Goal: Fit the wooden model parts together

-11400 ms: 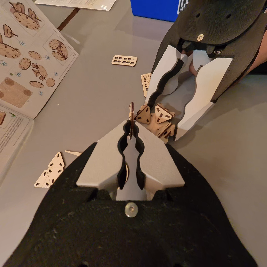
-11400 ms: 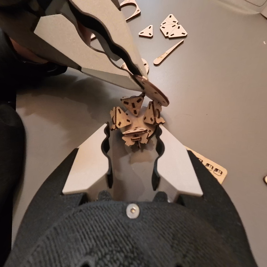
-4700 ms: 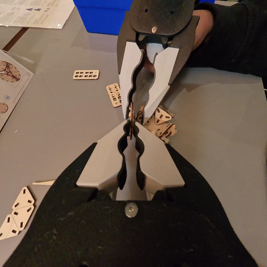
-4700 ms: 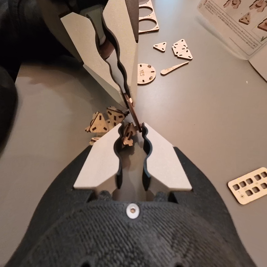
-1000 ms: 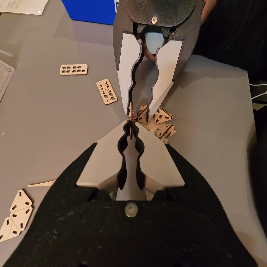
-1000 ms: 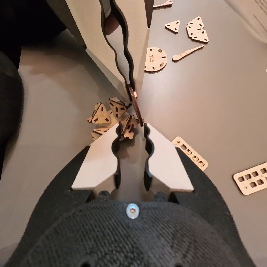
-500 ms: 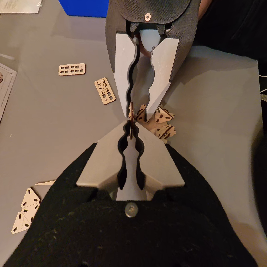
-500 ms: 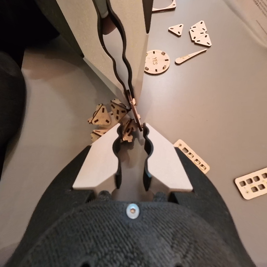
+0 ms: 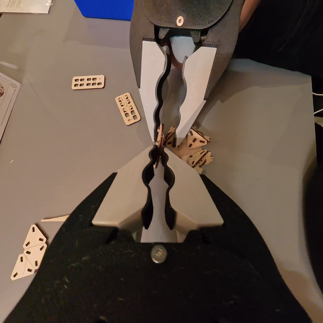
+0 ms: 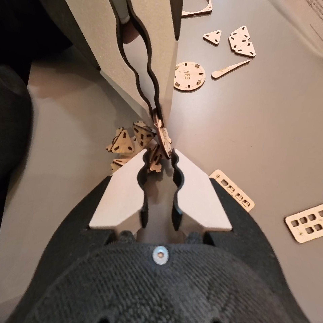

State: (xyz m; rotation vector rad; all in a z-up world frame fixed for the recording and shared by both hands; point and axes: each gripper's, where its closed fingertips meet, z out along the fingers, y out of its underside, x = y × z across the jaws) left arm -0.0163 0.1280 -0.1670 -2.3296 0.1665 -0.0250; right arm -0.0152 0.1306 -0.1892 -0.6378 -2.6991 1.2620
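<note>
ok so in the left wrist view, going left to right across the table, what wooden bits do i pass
Joined triangle plates → thin wooden sliver → eight-slot rectangular plate → tilted slotted plate → wooden disc, edge-on in the left gripper → assembled triangle-panel piece.

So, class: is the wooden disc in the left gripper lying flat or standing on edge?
On edge. The wooden disc shows only its thin rim, clamped between the left gripper's closed fingers.

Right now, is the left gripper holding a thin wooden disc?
Yes, the left gripper pinches the wooden disc edge-on between its closed fingertips.

Grey desk (image 9: 61, 139): two slotted wooden strips (image 9: 88, 82) upper left, blue box (image 9: 104, 8) at top, paper sheets (image 9: 24, 6).
</note>
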